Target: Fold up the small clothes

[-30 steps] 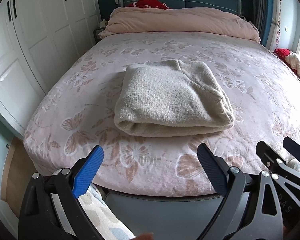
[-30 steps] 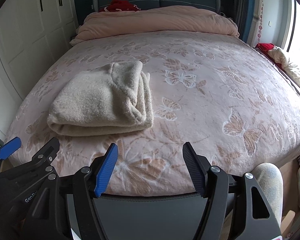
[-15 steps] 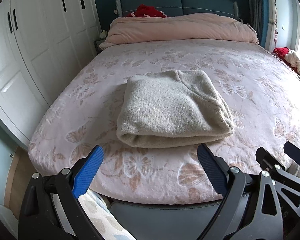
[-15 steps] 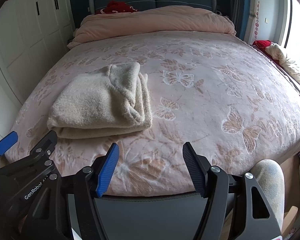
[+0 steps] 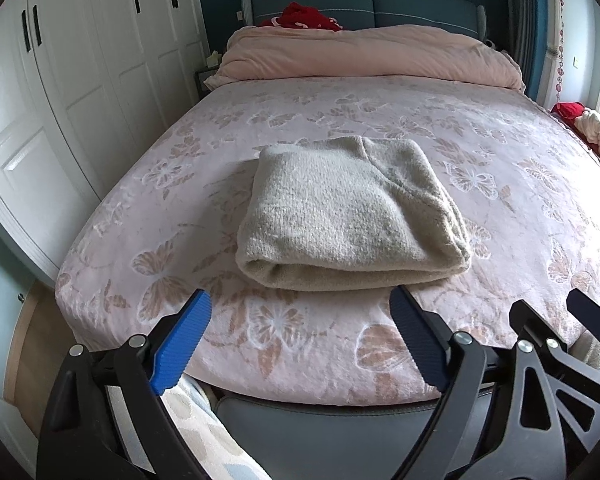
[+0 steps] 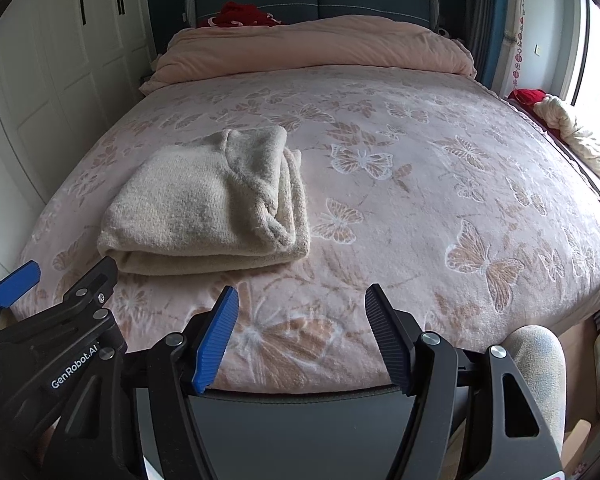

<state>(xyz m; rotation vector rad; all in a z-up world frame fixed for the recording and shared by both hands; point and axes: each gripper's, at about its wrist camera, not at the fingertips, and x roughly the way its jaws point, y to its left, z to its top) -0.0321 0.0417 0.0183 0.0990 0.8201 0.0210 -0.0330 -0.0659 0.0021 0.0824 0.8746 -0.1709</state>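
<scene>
A beige knit sweater (image 5: pixel 350 216) lies folded in a thick rectangle on the pink butterfly-print bed (image 5: pixel 500 148); it also shows in the right wrist view (image 6: pixel 208 208), left of centre. My left gripper (image 5: pixel 300 312) is open and empty, hovering over the bed's near edge just short of the sweater. My right gripper (image 6: pixel 302 312) is open and empty, over the near edge to the right of the sweater. The left gripper also shows at the lower left of the right wrist view (image 6: pixel 56 276).
A rolled pink duvet (image 5: pixel 372 56) and red cloth (image 5: pixel 304 16) lie at the headboard. White wardrobe doors (image 5: pixel 60 92) stand close along the left. Clothes (image 6: pixel 564 128) are heaped by the window on the right. A grey bed frame (image 6: pixel 300 412) runs below the grippers.
Both grippers have drawn back and tilted up a little, so the sweater sits slightly farther and lower in each view. The sweater has not moved.
</scene>
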